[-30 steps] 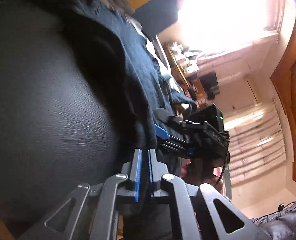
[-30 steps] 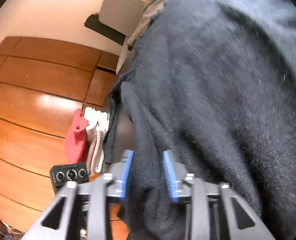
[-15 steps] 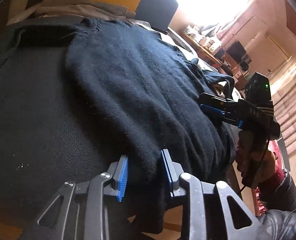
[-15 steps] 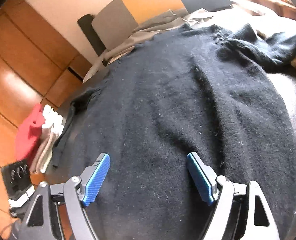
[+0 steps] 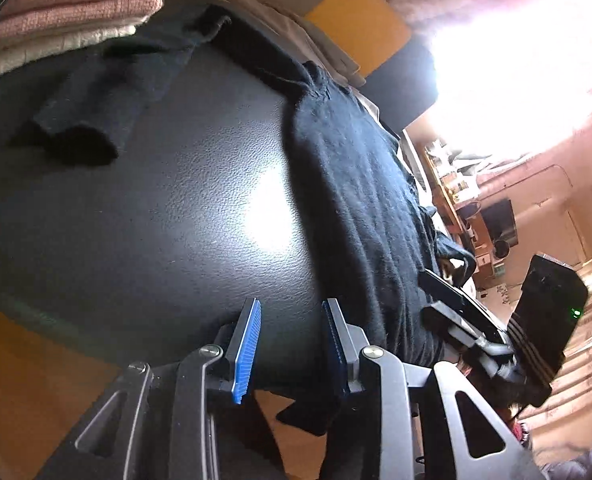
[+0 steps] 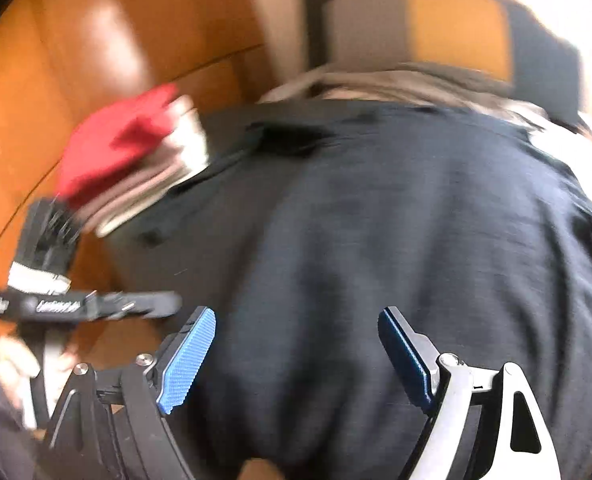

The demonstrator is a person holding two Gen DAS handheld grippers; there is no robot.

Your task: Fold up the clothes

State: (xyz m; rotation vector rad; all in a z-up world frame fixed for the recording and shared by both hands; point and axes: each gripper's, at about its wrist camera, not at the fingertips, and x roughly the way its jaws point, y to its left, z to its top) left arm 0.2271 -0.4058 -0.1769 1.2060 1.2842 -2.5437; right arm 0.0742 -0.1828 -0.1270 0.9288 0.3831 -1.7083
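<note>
Your left gripper (image 5: 290,346) has its blue pads partly apart over the bare black leather surface (image 5: 168,216), gripping nothing. The black sweater (image 5: 359,208) lies flat just beside it, one sleeve (image 5: 96,116) stretched away. Your right gripper (image 6: 296,360) (blurred) stands wide, closing slightly above the sweater, pads clear of it.

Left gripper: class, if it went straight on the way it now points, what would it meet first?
Probably the black leather top: between the open left gripper fingers only that shiny surface shows. The black sweater lies just to the right, so it might brush that; depth is unclear.
</note>
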